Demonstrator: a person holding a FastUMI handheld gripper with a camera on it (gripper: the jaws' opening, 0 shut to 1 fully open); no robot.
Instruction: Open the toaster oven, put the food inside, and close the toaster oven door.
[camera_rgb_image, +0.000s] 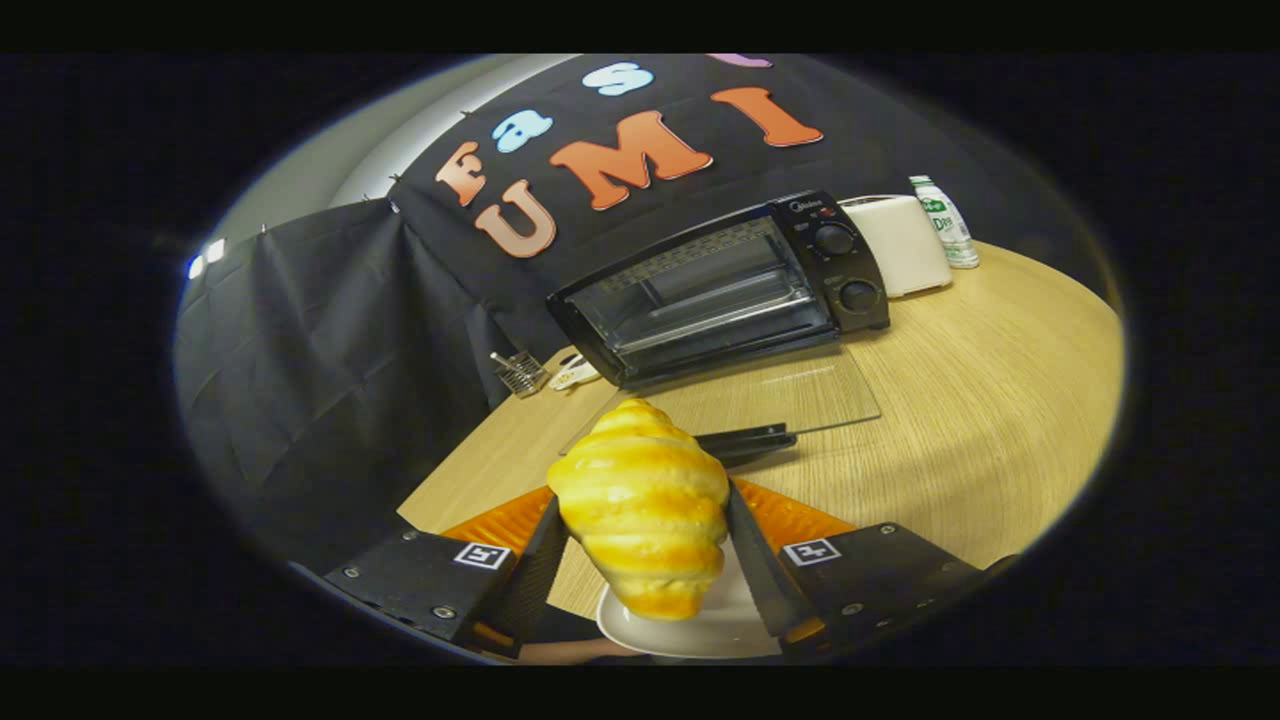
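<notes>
In the gripper view, the hand-held gripper (640, 545) has its two fingers closed against the flanks of a croissant (640, 505), one finger on each side, so the food is gripped. The croissant stands tip-up just above a small white plate (700, 630); whether its lower end touches the plate is hard to say from this angle.

Beyond the fingers, the toaster oven (720, 285) sits on the wooden worktop (980, 400) with its glass door (760, 395) already let down flat toward the gripper, its dark handle (745, 440) nearest the croissant. The cavity is open, with a wire rack visible inside.

The step in hand appears to be carrying the food to the oven. Doing it well likely means lifting enough to pass over the handle and the lowered door, keeping the squeeze gentle, since a croissant deforms easily, and coming in level to lay it on the rack, not the door.

The worktop is pale woodgrain with a rounded edge. Behind the oven stand a white toaster (900, 245) and a bottle (945, 222); left of the oven is a small wire holder (520, 373). Black cloth forms the booth's wall behind.
</notes>
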